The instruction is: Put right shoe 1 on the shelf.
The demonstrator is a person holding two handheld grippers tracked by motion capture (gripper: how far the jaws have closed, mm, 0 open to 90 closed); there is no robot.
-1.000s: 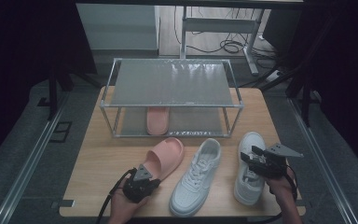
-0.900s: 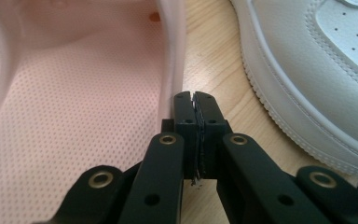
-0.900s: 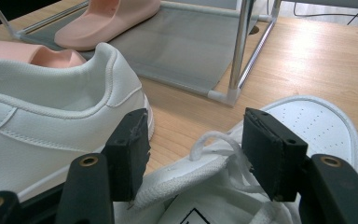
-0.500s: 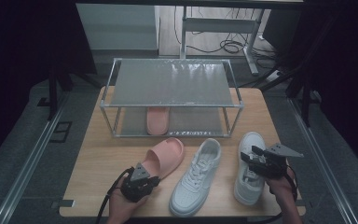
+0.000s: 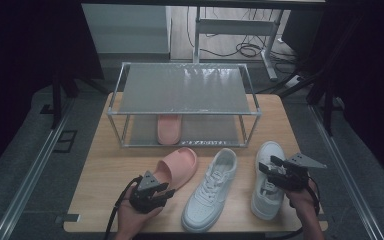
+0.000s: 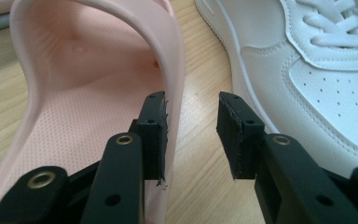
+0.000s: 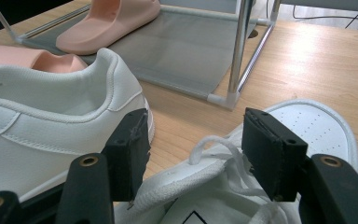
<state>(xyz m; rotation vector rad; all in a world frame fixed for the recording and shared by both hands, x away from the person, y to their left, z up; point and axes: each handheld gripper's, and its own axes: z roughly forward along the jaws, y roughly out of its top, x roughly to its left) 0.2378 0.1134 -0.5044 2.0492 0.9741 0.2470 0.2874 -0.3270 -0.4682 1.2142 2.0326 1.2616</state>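
A pink slipper lies on the wooden table, and its twin rests on the rack's lower shelf. My left gripper is at the near slipper's heel. Its jaws have just been opening, and they stand open with the slipper's side wall against the left pad and bare wood in the gap. Two white sneakers lie to the right, one in the middle and one farther right. My right gripper hovers open over the right sneaker's laces, not pressing.
A metal-framed shoe rack with two grey shelves stands at the back of the table. The middle sneaker's heel lies close to the left of my right gripper. Rack legs stand just beyond. Dark floor surrounds the table.
The left gripper's jaws have spread apart at the slipper's heel. The right hand and the shoes have stayed where they were.
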